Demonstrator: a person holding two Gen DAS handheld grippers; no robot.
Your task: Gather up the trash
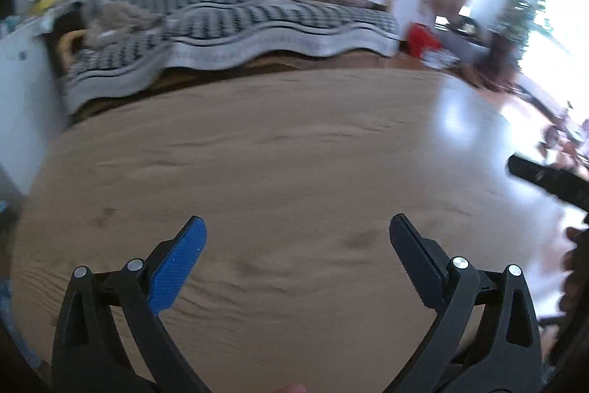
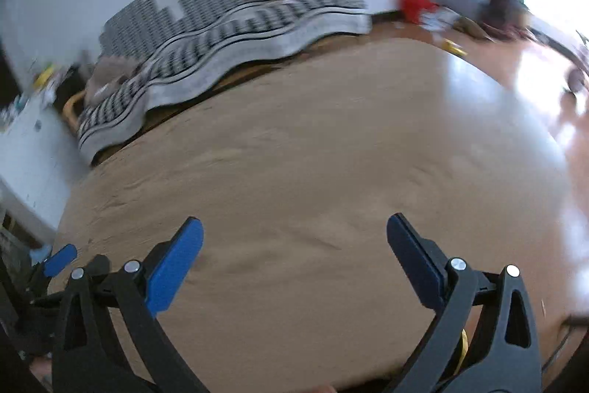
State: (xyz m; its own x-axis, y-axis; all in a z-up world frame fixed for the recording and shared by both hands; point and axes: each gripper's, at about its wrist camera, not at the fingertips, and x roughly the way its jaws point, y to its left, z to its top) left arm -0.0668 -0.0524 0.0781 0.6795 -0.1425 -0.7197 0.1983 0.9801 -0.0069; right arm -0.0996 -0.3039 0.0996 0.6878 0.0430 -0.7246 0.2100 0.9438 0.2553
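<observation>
Grippers, left gripper point(image 1: 297, 234) and right gripper point(image 2: 294, 232), hang spread apart and empty above the bare wooden table point(image 1: 294, 153); search step, trash must first be spotted

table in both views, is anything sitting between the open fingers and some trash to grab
No trash shows on the table in either view, so nothing can be said to block it. The left gripper and right gripper are open over bare wood. Clutter shows on the floor far off, blurred.
</observation>
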